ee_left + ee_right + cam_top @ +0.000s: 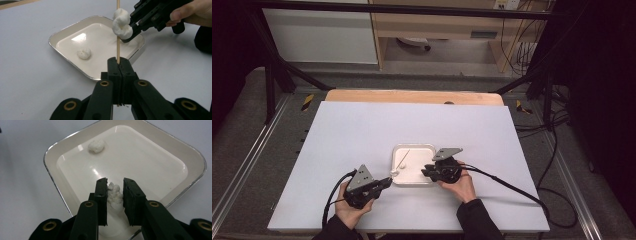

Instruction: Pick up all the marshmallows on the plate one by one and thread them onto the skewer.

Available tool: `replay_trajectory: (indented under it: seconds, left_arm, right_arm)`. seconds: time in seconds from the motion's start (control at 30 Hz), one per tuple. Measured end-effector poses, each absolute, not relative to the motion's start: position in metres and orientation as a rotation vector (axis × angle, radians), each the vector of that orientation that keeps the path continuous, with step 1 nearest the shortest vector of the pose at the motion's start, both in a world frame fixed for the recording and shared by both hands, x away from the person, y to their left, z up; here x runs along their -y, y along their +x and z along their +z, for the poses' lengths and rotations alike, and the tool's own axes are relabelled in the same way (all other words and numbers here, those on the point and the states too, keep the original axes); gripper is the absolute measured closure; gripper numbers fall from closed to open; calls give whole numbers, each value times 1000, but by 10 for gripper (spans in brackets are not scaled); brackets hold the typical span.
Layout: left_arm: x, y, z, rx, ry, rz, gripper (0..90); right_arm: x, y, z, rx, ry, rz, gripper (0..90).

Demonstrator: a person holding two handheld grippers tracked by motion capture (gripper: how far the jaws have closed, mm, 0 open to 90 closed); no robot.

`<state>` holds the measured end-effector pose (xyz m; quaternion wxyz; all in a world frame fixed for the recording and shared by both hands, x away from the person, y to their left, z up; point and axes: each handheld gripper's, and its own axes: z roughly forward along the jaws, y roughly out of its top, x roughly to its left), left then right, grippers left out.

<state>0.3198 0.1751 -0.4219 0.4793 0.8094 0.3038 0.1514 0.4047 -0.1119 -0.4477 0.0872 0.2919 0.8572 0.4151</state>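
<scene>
The left tool [119,65] has its jaws shut tight on a thin wooden stick [118,37]. The stick stands straight up out of the jaw tips. High on the stick, well above the left tool, sit two soft white marshmallows [121,23], one on top of the other. The stick goes through them.

The right tool [115,193] is held by a hand [192,11] and comes in from the far side of the stick. Its jaws press on a white marshmallow [114,196] from both sides, so it is gripping it. In the left gripper view the tips of the right tool [132,31] touch the lower marshmallow on the stick.

Below both tools lies a white square tray [62,35] with a shiny rim. The right tool hangs over the near part of the tray. One more marshmallow [96,145] lies loose on the tray floor, well away from the right tool, near the far corner.

The tray rests on the white worktop [362,130]. In the high view the left tool [384,184] is just beside the tray's left edge, and the right tool [428,172] is at its right edge.
</scene>
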Motion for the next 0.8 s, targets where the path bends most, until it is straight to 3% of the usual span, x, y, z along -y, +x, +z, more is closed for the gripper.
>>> replay_trajectory:
  seconds: [0.8]
  left_arm:
    - [-168, 315, -421, -687, 1984, 346, 888]
  right_arm:
    - [135, 391, -375, -2365, 849, 1753, 760]
